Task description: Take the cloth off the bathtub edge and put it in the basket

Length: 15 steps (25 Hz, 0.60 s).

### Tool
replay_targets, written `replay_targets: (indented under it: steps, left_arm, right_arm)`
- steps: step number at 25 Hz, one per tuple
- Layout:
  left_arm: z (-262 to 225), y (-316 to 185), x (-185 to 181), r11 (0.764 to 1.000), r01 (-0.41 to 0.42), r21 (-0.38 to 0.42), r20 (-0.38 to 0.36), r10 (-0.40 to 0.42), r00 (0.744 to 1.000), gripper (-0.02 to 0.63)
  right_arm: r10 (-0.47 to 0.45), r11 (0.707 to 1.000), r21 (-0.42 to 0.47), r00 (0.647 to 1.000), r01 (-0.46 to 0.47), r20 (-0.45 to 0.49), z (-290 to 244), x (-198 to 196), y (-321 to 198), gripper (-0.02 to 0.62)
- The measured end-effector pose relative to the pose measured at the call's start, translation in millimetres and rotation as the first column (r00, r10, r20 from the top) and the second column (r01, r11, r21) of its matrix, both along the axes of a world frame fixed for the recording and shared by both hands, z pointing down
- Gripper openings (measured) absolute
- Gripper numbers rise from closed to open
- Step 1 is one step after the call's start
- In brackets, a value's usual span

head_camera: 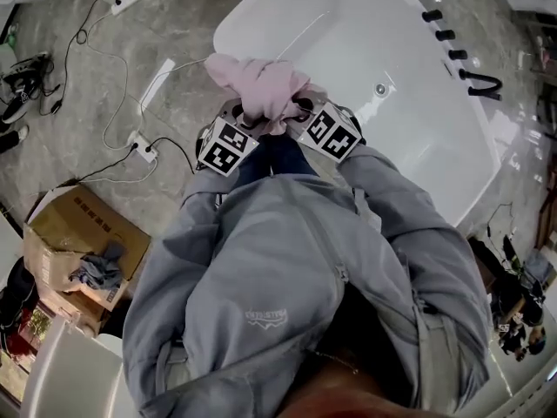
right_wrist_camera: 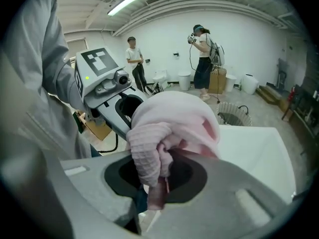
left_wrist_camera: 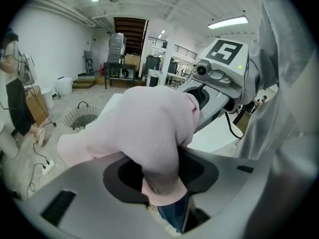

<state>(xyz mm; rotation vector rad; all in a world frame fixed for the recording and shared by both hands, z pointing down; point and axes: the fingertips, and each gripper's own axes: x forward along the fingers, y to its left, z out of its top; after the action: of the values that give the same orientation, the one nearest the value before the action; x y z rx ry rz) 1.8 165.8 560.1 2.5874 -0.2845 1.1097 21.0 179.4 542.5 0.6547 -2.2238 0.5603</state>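
A bunched pink cloth hangs in the air above the near edge of the white bathtub, held from both sides. My left gripper is shut on its left part; in the left gripper view the cloth fills the space between the jaws of the left gripper. My right gripper is shut on the right part, where a ribbed fold of cloth is pinched in the right gripper. A pale ribbed basket stands on the floor beyond, also seen past the tub as the basket.
An open cardboard box with a grey rag stands on the floor at lower left. Power strips and cables lie left of the tub. Black taps sit on the tub's far rim. Two people stand in the background.
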Motion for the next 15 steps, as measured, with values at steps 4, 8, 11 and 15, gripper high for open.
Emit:
replay_targets:
  steps: [4, 8, 11, 15]
  left_arm:
    - [-36, -3, -5, 0.999, 0.022, 0.043, -0.028, -0.021, 0.999, 0.166]
    - [-70, -11, -8, 0.994, 0.058, 0.091, -0.063, -0.052, 0.997, 0.166]
    - [-93, -16, -12, 0.988, 0.086, 0.128, -0.077, -0.077, 0.994, 0.166]
    - [-119, -23, -21, 0.975, 0.142, 0.170, -0.097, -0.127, 0.987, 0.166]
  right_arm:
    - [0.006, 0.999, 0.039, 1.000, -0.006, 0.003, -36, -4, -3, 0.080]
    - [0.006, 0.996, 0.087, 1.000, -0.007, 0.019, -70, -6, -11, 0.080]
    - [-0.016, 0.992, 0.123, 1.000, 0.012, 0.027, -92, -10, -16, 0.080]
    - [-0.057, 0.984, 0.172, 0.997, 0.049, 0.044, -118, -18, -23, 0.080]
